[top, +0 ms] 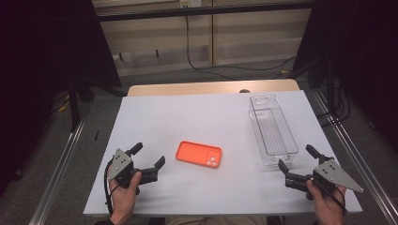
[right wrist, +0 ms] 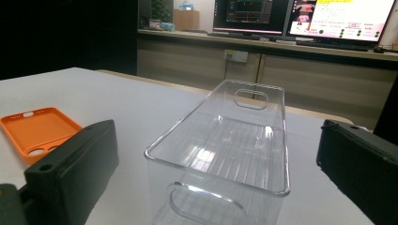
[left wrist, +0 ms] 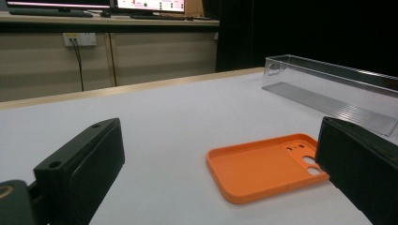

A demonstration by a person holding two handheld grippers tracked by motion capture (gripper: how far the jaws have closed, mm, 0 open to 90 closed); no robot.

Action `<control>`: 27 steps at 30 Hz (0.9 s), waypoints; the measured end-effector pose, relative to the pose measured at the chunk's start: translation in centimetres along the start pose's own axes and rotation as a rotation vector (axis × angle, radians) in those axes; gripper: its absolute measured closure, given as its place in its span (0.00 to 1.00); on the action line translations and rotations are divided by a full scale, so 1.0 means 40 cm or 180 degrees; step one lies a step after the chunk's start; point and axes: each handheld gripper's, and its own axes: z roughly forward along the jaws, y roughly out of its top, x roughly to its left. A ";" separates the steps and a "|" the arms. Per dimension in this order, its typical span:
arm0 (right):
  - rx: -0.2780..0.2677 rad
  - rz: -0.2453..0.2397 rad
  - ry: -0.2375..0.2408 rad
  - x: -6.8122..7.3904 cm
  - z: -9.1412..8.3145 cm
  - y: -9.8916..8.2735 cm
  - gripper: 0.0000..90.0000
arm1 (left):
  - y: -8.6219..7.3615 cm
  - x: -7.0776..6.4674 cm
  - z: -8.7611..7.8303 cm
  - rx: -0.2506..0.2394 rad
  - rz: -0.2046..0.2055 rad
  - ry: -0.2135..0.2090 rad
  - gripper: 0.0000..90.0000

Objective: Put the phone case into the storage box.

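Step in hand, as judged: the approach. Nothing is gripped and both tools wait at the near edge, so the likely job, putting the phone case into the clear bin, has not begun.

Table (top: 155,112): a white sheet covers the top, with bare wood showing along the far edge. Beyond it lie grey carpet, a beige wall unit with a trailing black cable, and a shelf carrying lit monitors; dark curtains close off both sides.

Clear bin (top: 272,129): a long, empty plastic container with cut-out handles at each end, standing lengthways well to the right of the phone case.

Phone case (top: 199,154): orange, lying flat with its hollow side up, camera cut-outs toward the bin. It sits near the middle of the sheet, free of both tools.

Left gripper (top: 149,162): just left of the phone case and slightly nearer the person, jaws spread wide and empty. In the left gripper view the case (left wrist: 267,165) lies between and ahead of the jaws.

Right gripper (top: 297,163): well right of the phone case, at the near end of the bin, jaws wide apart and empty. Whether a jaw tip touches the bin wall cannot be settled from above.

Next move, as judged: the left gripper must advance, drop low and close across one thin edge; a flat case offers little purchase.
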 end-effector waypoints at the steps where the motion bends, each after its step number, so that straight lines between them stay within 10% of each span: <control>1: 0.0001 0.0000 0.0011 0.000 0.000 0.000 0.00 | 0.001 -0.003 0.003 0.0052 0.0035 0.0026 0.02; 27: -0.0015 -0.0007 0.0029 0.002 0.001 0.001 0.00 | 0.033 -0.036 0.101 -0.0014 0.0134 -0.0284 0.02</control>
